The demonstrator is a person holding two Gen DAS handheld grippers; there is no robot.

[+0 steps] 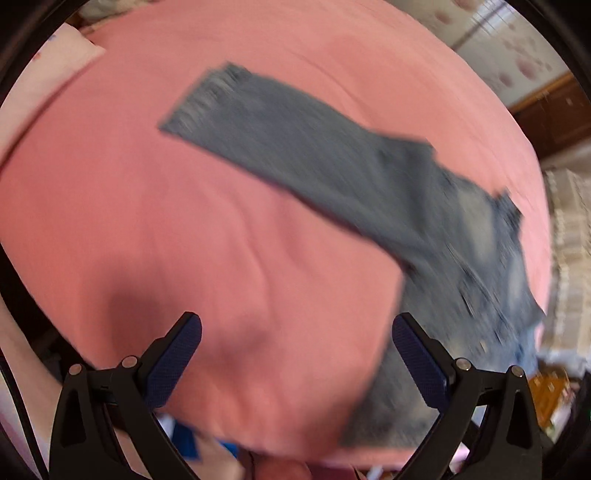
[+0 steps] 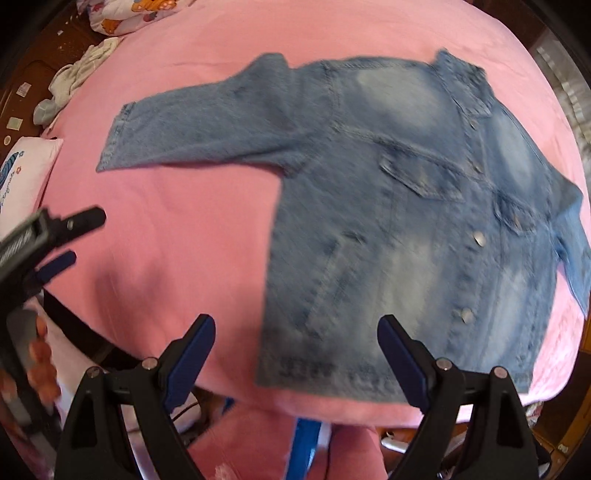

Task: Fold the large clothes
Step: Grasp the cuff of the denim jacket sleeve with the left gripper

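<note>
A faded blue denim jacket (image 2: 406, 206) lies spread flat, front up, on a pink bed sheet (image 2: 166, 240). One sleeve (image 2: 199, 125) stretches out to the left; the other hangs at the right edge. My right gripper (image 2: 295, 336) hovers open above the jacket's hem, holding nothing. In the left wrist view the jacket (image 1: 369, 184) runs diagonally, its sleeve cuff (image 1: 207, 99) far from me. My left gripper (image 1: 297, 332) is open over bare sheet (image 1: 147, 221), left of the jacket body. It also shows at the left edge of the right wrist view as the left gripper (image 2: 74, 236). Both views are motion-blurred.
A pale pillow (image 2: 22, 173) and crumpled light cloth (image 2: 77, 70) lie at the bed's left side. A patterned blanket (image 2: 129, 14) sits at the far corner. Wooden furniture (image 1: 554, 114) stands beyond the bed. The bed's near edge runs just below both grippers.
</note>
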